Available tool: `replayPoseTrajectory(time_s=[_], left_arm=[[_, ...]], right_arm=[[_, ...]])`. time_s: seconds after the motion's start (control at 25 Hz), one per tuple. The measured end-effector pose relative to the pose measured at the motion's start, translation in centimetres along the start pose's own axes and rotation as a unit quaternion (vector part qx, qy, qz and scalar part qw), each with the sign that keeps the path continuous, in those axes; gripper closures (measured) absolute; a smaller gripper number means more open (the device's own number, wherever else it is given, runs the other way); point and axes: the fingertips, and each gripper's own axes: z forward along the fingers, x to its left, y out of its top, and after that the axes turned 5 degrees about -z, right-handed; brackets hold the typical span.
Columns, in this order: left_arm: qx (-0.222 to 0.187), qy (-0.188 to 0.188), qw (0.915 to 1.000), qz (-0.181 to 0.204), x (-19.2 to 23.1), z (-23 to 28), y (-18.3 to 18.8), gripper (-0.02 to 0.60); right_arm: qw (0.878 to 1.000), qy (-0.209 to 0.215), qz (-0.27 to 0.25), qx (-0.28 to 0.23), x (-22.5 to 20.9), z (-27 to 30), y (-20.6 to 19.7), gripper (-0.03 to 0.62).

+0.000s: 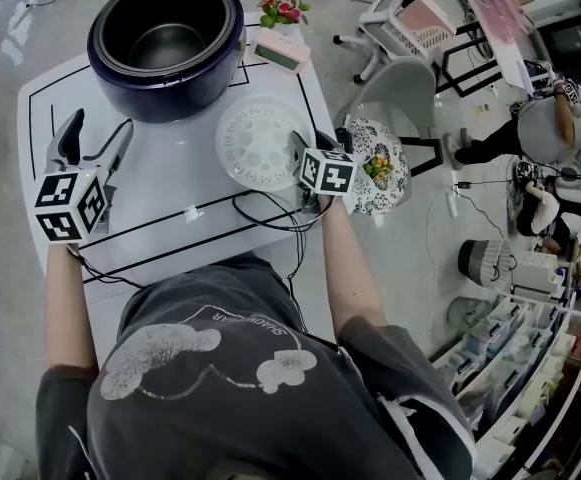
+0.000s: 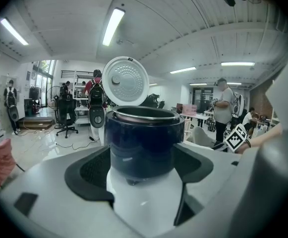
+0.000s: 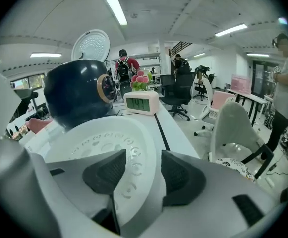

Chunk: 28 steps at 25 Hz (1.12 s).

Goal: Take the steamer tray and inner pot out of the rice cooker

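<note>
white table [image 1: 170, 168] | on it: rice cooker [image 1: 166, 43]; steamer tray [image 1: 260, 140]; clock [image 1: 280, 54]; black cable [image 1: 270, 215]

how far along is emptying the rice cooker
Done: the steamer tray lies on the table, its rim between the open jaws of the right hand-held gripper. In hand: nothing. Left: the inner pot sits in the rice cooker, left hand-held gripper open before it.

Grey printed T-shirt [image 1: 235, 368]; marker-cubed left gripper [image 1: 100, 125], right gripper [image 1: 312, 146].

Head cam looked steeply down over table [image 1: 170, 183]; both gripper views sat low, close, sharing rice cooker [image 2: 144, 143].
</note>
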Motion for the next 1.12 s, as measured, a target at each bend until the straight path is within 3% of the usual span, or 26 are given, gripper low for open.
replayPoseTrajectory(time_s=[0.16, 0.4, 0.6, 0.8, 0.96, 1.12], left_arm=[[-0.007, -0.003, 1.0000, 0.002, 0.0, 0.0, 0.3, 0.195], [-0.025, -0.006, 0.9997, 0.003, -0.4, -0.8, 1.4, 0.195], [-0.053, -0.011, 0.9985, 0.012, -1.1, -1.0, 3.2, 0.195], [-0.091, 0.018, 0.9947, 0.043, 1.1, -2.2, 7.4, 0.195], [-0.107, 0.016, 0.9924, 0.058, 1.3, -2.6, 10.1, 0.195], [-0.121, 0.053, 0.9893, 0.062, 2.7, -2.1, 12.4, 0.195]], right_arm=[[1.000, -0.006, -0.006, -0.029, 0.3, -1.3, 1.8, 0.310], [0.997, -0.019, -0.011, -0.080, 2.3, -4.6, 6.2, 0.301], [0.989, 0.017, -0.030, -0.147, 6.0, -7.3, 12.2, 0.301], [0.973, 0.070, -0.049, -0.217, 11.5, -10.3, 19.7, 0.301], [0.962, 0.096, -0.082, -0.242, 15.2, -10.6, 24.6, 0.301], [0.955, 0.106, -0.113, -0.252, 17.7, -9.9, 29.1, 0.301]])
